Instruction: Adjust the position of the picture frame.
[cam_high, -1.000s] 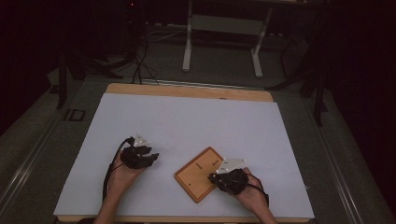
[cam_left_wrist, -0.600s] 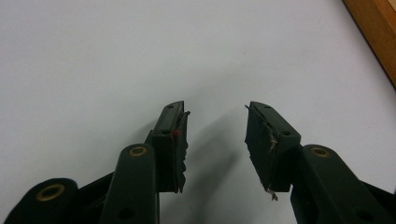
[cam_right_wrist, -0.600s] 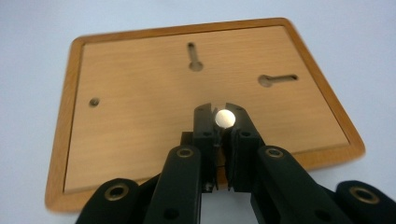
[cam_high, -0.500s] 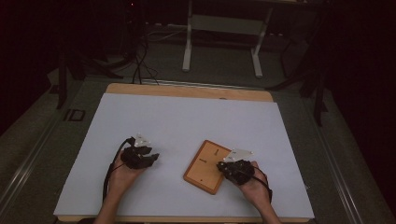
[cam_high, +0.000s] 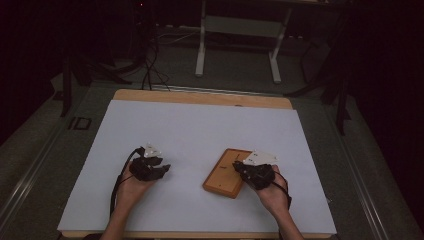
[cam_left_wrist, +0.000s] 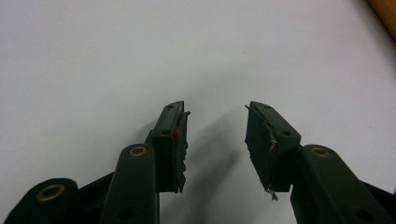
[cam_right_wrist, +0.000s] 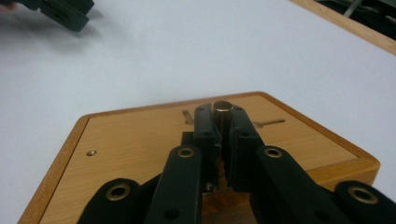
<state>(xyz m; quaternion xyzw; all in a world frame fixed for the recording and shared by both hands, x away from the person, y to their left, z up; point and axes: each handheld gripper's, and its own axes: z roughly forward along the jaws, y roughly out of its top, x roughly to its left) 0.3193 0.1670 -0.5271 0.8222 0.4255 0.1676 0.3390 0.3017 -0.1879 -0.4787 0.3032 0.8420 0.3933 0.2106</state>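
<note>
A flat wooden board (cam_high: 224, 176) lies on the white table cover (cam_high: 200, 130), right of the middle near the front. A short brass-coloured metal peg (cam_right_wrist: 222, 108) stands up from the board (cam_right_wrist: 126, 140). My right gripper (cam_right_wrist: 222, 122) is shut on that peg, its jaws pressed against both sides of it; from above, the right gripper (cam_high: 241, 168) sits over the board's right part. My left gripper (cam_high: 164, 169) rests to the left, apart from the board. Its jaws stand open over bare white surface (cam_left_wrist: 215, 135), with nothing between them.
The table's wooden rim (cam_high: 200, 97) runs along the far edge. Beyond it stand a white metal frame (cam_high: 235, 25) and cables (cam_high: 147, 70) on a dark floor. The left gripper (cam_right_wrist: 60, 11) appears far off at the right gripper view's top left.
The board has swung round and shifted to the right and slightly away, carried by my right gripper on its peg. The left gripper has stayed in place.
</note>
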